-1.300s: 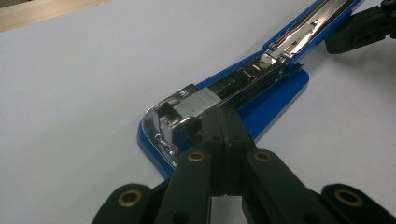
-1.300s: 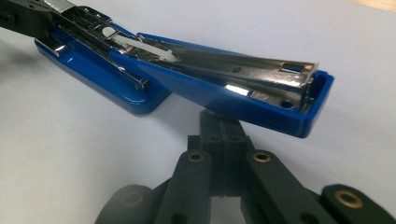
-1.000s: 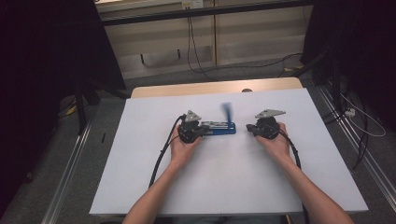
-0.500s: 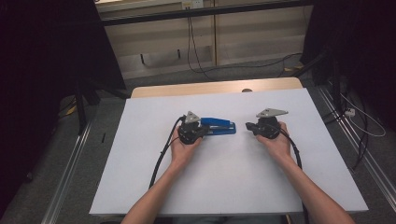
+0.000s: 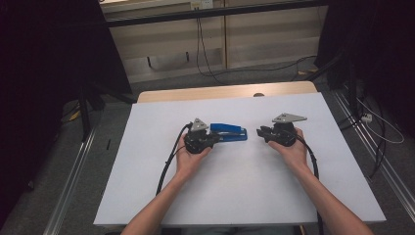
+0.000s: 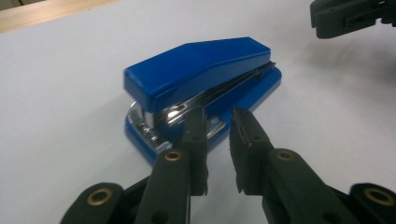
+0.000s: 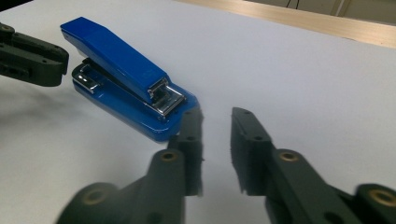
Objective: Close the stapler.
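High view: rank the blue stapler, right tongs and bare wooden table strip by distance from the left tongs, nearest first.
1. Blue plastic stapler: right at the left tongs' tips, mid-sheet.
2. Right tongs: just past the stapler's other end, facing it.
3. Bare light-wood table strip: beyond the white sheet's far edge.

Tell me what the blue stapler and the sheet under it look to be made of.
Stapler: glossy blue shell, probably plastic, since it shows soft highlights; the inner rail looks like chromed metal, mirror-bright. White sheet: matte, flat, likely paper or thin board; hard to tell which.
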{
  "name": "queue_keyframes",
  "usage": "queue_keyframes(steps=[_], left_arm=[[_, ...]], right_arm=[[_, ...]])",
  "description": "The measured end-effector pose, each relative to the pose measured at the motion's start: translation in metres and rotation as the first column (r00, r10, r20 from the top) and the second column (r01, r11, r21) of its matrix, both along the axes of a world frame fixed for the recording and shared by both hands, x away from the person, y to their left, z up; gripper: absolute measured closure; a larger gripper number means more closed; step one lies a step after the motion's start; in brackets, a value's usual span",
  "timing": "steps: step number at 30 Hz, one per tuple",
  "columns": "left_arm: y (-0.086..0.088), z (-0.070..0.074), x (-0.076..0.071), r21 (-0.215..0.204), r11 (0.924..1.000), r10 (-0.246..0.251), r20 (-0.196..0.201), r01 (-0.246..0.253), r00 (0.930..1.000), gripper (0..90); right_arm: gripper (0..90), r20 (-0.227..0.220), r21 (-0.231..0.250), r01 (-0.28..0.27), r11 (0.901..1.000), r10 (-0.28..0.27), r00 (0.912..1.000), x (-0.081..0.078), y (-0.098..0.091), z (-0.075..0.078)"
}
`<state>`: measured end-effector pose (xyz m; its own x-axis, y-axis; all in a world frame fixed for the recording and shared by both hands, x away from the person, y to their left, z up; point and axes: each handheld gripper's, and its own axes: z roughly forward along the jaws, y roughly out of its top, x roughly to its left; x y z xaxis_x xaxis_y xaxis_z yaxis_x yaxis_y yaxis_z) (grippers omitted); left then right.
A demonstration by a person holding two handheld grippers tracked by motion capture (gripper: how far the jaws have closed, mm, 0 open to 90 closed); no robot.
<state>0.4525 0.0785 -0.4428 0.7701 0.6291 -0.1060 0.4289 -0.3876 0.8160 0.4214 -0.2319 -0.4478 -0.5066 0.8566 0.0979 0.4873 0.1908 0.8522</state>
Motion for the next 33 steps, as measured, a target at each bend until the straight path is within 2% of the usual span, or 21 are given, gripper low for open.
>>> queue_keyframes(steps=[1, 2, 3, 4, 10, 13, 16, 18, 20, 22, 23, 25, 28, 29, 31, 33], left_arm=[[0.003, 0.001, 0.000, -0.005, 1.0000, 0.006, -0.002, -0.006, 1.0000, 75.7], [0.005, 0.002, 0.002, 0.008, 1.0000, 0.006, 0.011, -0.006, 0.9999, 74.4], [0.007, 0.002, 0.002, -0.003, 0.9999, 0.015, 0.010, -0.015, 0.9998, 72.1], [0.008, 0.003, 0.001, -0.019, 0.9995, 0.027, -0.002, -0.027, 0.9996, 68.3], [0.018, 0.006, 0.001, -0.031, 0.9980, 0.056, 0.024, -0.056, 0.9981, 52.1], [0.021, 0.006, 0.000, -0.055, 0.9946, 0.089, 0.009, -0.089, 0.9960, 40.2], [0.024, 0.005, 0.001, -0.031, 0.9943, 0.102, -0.002, -0.102, 0.9948, 27.1], [0.026, 0.006, 0.001, -0.038, 0.9932, 0.110, -0.011, -0.110, 0.9939, 21.9], [0.027, 0.008, 0.000, -0.032, 0.9935, 0.110, 0.005, -0.110, 0.9939, 15.4], [0.028, 0.009, -0.002, -0.005, 0.9930, 0.118, 0.031, -0.118, 0.9925, 9.2], [0.029, 0.009, -0.003, -0.010, 0.9925, 0.122, 0.031, -0.122, 0.9920, 5.7], [0.033, 0.010, -0.006, -0.031, 0.9927, 0.118, 0.024, -0.117, 0.9928, 4.5], [0.037, 0.013, -0.010, -0.046, 0.9885, 0.145, 0.023, -0.144, 0.9891, 4.5], [0.039, 0.015, -0.011, -0.069, 0.9863, 0.151, 0.021, -0.150, 0.9882, 4.5], [0.045, 0.018, -0.013, -0.093, 0.9873, 0.132, 0.028, -0.129, 0.9908, 4.3], [0.049, 0.020, -0.016, -0.097, 0.9855, 0.143, 0.039, -0.139, 0.9889, 4.3]], right_arm=[[67.2, 0.006, -0.003, 0.004, 1.0000, -0.004, 1.0000, -0.001, 0.001, 0.000], [65.3, 0.005, 0.001, 0.002, 1.0000, -0.002, 1.0000, -0.002, 0.001, -0.001], [62.2, 0.002, 0.004, 0.001, 1.0000, -0.001, 1.0000, -0.002, 0.001, -0.001], [59.1, 0.004, 0.008, 0.001, 1.0000, -0.001, 1.0000, -0.003, 0.001, -0.001], [45.7, 0.013, 0.033, 0.014, 0.9994, -0.014, 0.9998, -0.004, 0.000, 0.001], [35.7, 0.012, 0.039, 0.019, 0.9990, -0.020, 0.9997, -0.004, 0.000, 0.000], [26.3, 0.003, 0.039, 0.018, 0.9991, -0.019, 0.9998, -0.004, 0.002, 0.000], [20.1, -0.001, 0.037, 0.012, 0.9992, -0.012, 0.9999, -0.005, 0.003, -0.001], [13.2, -0.001, 0.037, 0.016, 0.9992, -0.016, 0.9999, -0.006, 0.004, 0.000], [9.5, 0.008, 0.033, 0.015, 0.9994, -0.015, 0.9999, -0.006, 0.005, 0.001], [7.4, 0.012, 0.033, 0.017, 0.9993, -0.018, 0.9998, -0.007, 0.006, 0.002], [5.2, 0.028, 0.025, 0.037, 0.9990, -0.038, 0.9989, -0.008, 0.006, 0.003], [3.5, 0.052, 0.018, 0.057, 0.9982, -0.057, 0.9970, -0.011, 0.006, 0.005], [3.4, 0.052, 0.017, 0.057, 0.9982, -0.058, 0.9970, -0.012, 0.007, 0.006], [3.5, 0.054, 0.024, 0.066, 0.9975, -0.067, 0.9963, -0.014, 0.007, 0.008], [3.9, 0.057, 0.034, 0.066, 0.9973, -0.068, 0.9960, -0.017, 0.007, 0.010]])
